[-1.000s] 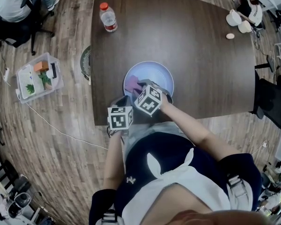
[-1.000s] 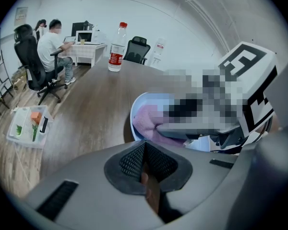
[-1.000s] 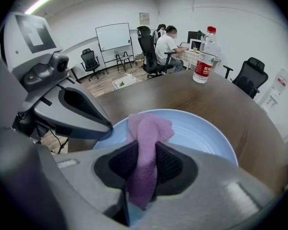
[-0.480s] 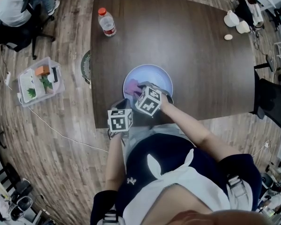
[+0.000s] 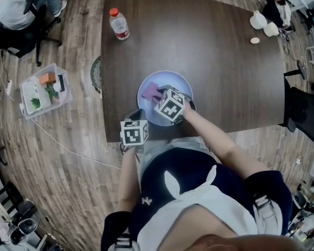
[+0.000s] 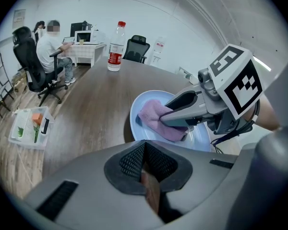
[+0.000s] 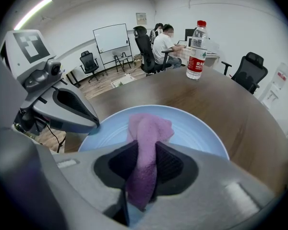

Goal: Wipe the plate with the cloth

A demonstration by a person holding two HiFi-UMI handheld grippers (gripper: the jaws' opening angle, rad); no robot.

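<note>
A pale blue plate point(image 5: 174, 82) lies near the front edge of the brown table point(image 5: 225, 61). A purple cloth point(image 5: 150, 92) rests on the plate's left half, pinched between the pads of my right gripper point(image 5: 158, 94). In the right gripper view the cloth point(image 7: 149, 128) runs up between the jaws onto the plate point(image 7: 197, 128); these jaws are opening slightly while still pressing on it. My left gripper point(image 5: 137, 115) sits at the plate's near left rim. Its jaws point(image 6: 145, 174) are together with nothing held.
A water bottle point(image 5: 118, 24) with a red cap stands at the table's far left. Two white cups point(image 5: 267, 24) stand at the far right corner. A clear plastic box point(image 5: 42, 88) lies on the wooden floor to the left. People sit on office chairs nearby.
My right gripper has slid a little to the right and away across the plate, dragging the cloth with it. The left gripper has stayed put.
</note>
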